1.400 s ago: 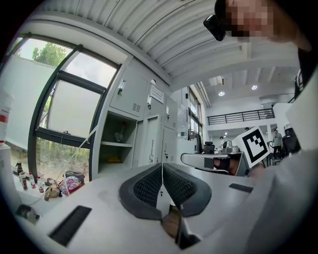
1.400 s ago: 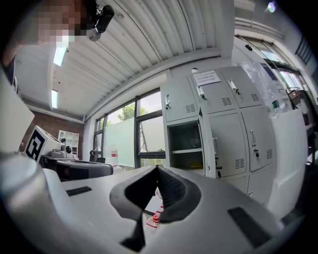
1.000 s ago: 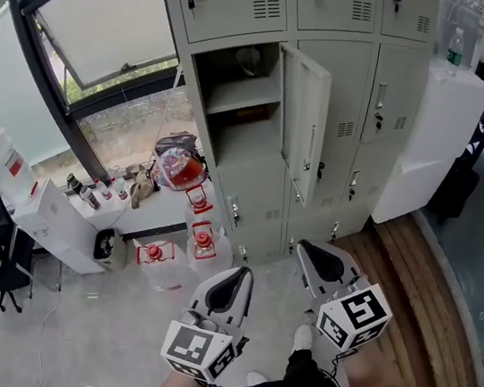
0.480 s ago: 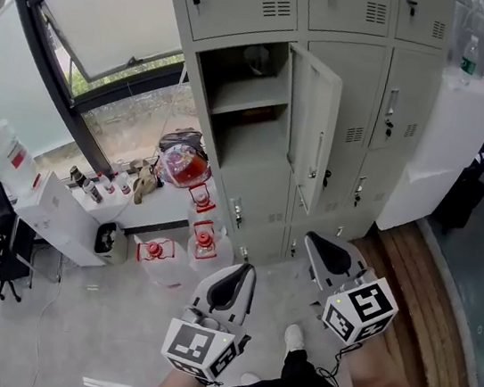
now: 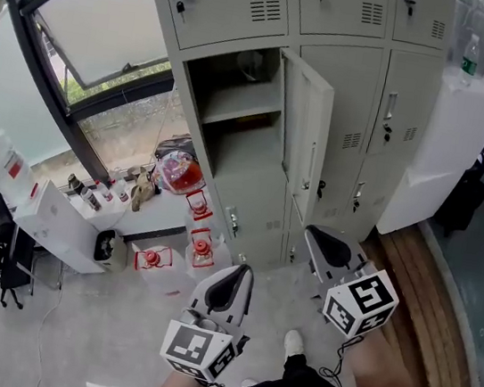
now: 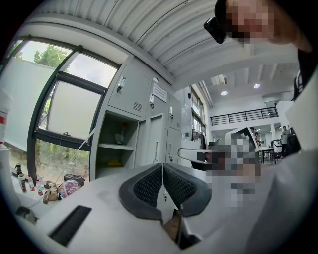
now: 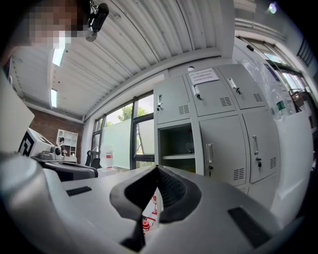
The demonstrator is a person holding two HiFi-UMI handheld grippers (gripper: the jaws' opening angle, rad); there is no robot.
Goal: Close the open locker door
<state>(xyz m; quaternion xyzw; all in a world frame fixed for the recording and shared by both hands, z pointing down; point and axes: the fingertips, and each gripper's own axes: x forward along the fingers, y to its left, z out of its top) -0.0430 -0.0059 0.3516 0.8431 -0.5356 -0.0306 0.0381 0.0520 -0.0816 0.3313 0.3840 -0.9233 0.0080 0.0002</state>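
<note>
The grey locker bank fills the top of the head view. One locker door (image 5: 302,143) stands swung out to the right of its open compartment (image 5: 237,106), which has a shelf inside. My left gripper (image 5: 237,273) and right gripper (image 5: 315,235) are both shut and hold nothing. They hover low over the floor, well short of the door. In the left gripper view the shut left gripper (image 6: 162,167) points at the open compartment (image 6: 117,149). In the right gripper view the shut right gripper (image 7: 157,168) points at the compartment (image 7: 176,144), with the door (image 7: 221,149) to its right.
Red-capped water jugs (image 5: 202,250) and a bag (image 5: 178,170) lie on the floor left of the lockers. A white cabinet (image 5: 438,145) with a bottle (image 5: 469,53) on it stands to the right. A white box (image 5: 57,224) sits at the left below the window.
The lockers shift slightly in the head view as the camera moves. Both grippers stay shut and nearly where they were. The door's angle looks unchanged.
</note>
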